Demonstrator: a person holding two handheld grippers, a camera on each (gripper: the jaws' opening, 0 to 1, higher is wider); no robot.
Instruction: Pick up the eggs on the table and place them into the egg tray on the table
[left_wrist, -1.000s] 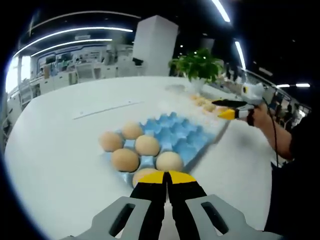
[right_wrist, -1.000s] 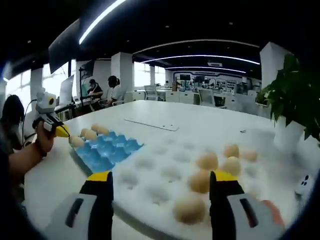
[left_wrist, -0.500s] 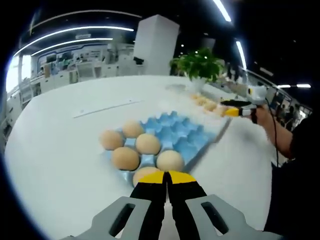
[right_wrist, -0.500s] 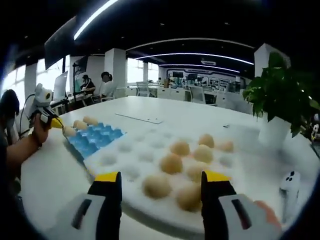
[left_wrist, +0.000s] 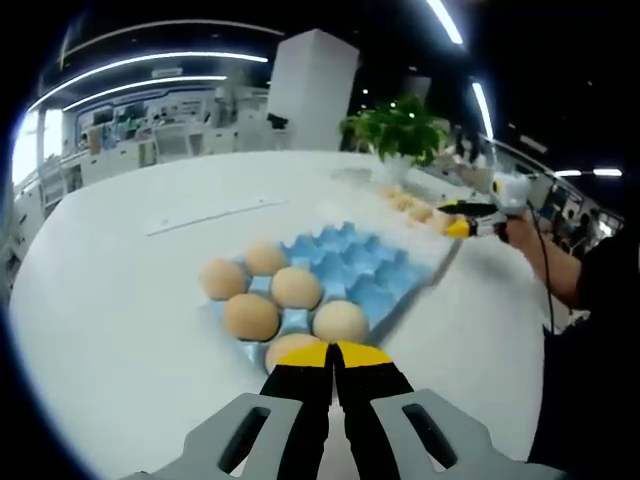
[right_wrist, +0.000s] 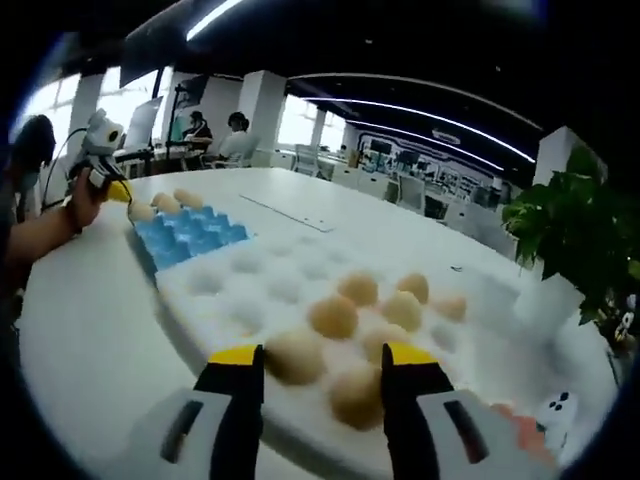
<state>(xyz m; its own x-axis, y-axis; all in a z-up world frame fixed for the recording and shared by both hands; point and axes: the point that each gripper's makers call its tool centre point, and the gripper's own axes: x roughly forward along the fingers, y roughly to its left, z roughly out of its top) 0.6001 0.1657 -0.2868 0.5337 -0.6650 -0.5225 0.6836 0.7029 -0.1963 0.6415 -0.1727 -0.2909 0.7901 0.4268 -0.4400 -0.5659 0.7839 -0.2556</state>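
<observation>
Reaching with your right hand-held gripper (right_wrist: 315, 365), jaws parted, toward the eggs (right_wrist: 333, 316) on the white foam tray (right_wrist: 230, 290), grip one lightly across its middle, since eggs are fragile and smooth.

White table, trays and a plant

We see a white table (left_wrist: 110, 290) bearing a blue egg tray (left_wrist: 350, 265), a white foam tray (right_wrist: 260, 285) touching it, and a potted plant (right_wrist: 575, 240) toward the far edge.
</observation>
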